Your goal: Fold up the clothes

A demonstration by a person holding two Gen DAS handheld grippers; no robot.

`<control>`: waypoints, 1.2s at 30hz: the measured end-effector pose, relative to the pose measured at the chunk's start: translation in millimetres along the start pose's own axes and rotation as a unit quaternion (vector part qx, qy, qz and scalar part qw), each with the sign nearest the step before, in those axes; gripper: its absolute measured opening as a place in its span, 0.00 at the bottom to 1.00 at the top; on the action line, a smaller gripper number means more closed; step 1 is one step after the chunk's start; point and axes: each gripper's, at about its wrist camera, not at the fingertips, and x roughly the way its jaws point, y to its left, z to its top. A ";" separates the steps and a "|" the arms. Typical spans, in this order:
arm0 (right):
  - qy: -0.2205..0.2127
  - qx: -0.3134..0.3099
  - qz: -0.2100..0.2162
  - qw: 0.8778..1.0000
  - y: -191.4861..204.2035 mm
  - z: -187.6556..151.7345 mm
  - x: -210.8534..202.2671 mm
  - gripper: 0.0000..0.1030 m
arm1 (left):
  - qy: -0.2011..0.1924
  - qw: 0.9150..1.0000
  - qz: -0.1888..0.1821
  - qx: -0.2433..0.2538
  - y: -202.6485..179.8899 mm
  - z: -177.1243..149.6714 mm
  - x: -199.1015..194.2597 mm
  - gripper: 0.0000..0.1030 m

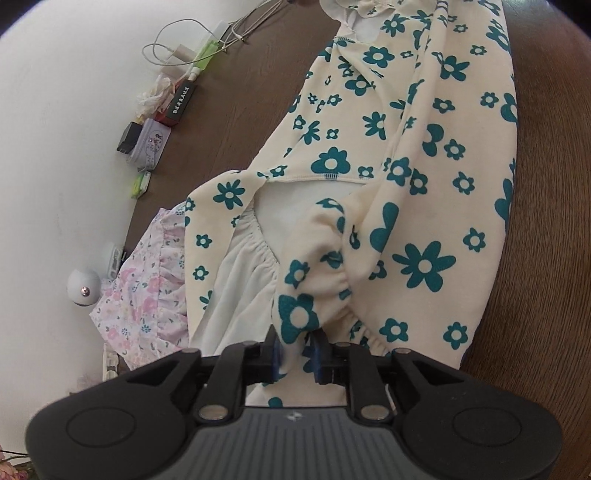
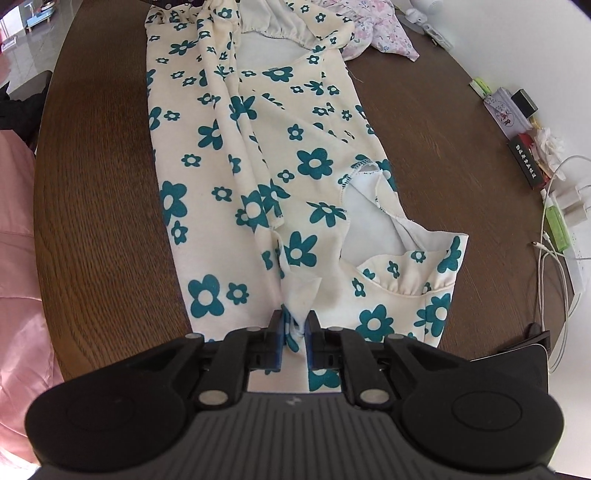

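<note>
A cream garment with teal flowers (image 1: 406,155) lies lengthwise on the brown wooden table (image 1: 229,110), one long side folded over the middle. My left gripper (image 1: 299,347) is shut on its gathered elastic end, cloth bunched between the blue pads. The same garment (image 2: 258,147) stretches away in the right wrist view. There my right gripper (image 2: 296,325) is shut on a pinched fold at the opposite end, beside the scalloped neck opening (image 2: 373,221). The other gripper shows dimly at the far end (image 2: 173,3).
A pink floral garment (image 1: 144,295) lies crumpled by the wall. Along the table's wall side sit small boxes (image 1: 155,144), crumpled tissue (image 1: 155,94), a green charger with white cables (image 2: 554,221) and a white round device (image 1: 83,288). A pink cloth (image 2: 18,240) is beyond the table edge.
</note>
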 end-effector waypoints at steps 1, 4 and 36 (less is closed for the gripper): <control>-0.006 0.011 0.001 1.000 -2.4 -2.3 -1.1 0.16 | -0.006 1.000 0.001 -0.014 3.4 -1.9 0.0 0.42; -0.047 0.065 -0.004 0.997 -11.9 -14.9 -12.6 0.48 | -0.038 0.995 -0.001 -0.095 26.2 -16.5 -8.6 0.64; -0.232 0.367 -0.031 0.900 27.9 -104.4 -3.4 0.24 | -0.160 0.925 -0.119 -0.323 5.1 -4.7 16.0 0.23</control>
